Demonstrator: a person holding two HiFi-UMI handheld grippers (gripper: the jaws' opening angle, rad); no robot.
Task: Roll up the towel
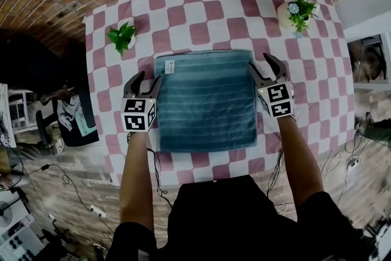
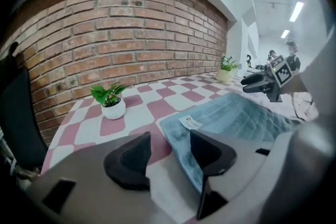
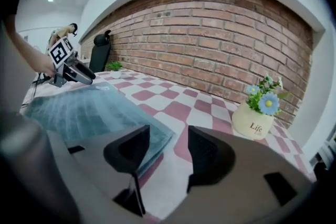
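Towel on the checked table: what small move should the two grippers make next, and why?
Probably lower both and close on the far corners: the towel lies flat and unrolled, while the left gripper and right gripper hover open beside those corners, holding nothing.

Table (image 1: pixel 201 3): covered edge to edge with a pink-and-white checked cloth, far side against a brick wall. 
Towel (image 1: pixel 204 101): blue-grey, ribbed in stripes, spread flat and unrolled at the centre of the cloth; white label (image 1: pixel 169 66) at its far-left corner. 
Small green plant in a white pot (image 1: pixel 122 38): far left, clear of the towel. 
Cream pot with blue flowers (image 1: pixel 296 12): far right corner, upright, well apart from the towel.
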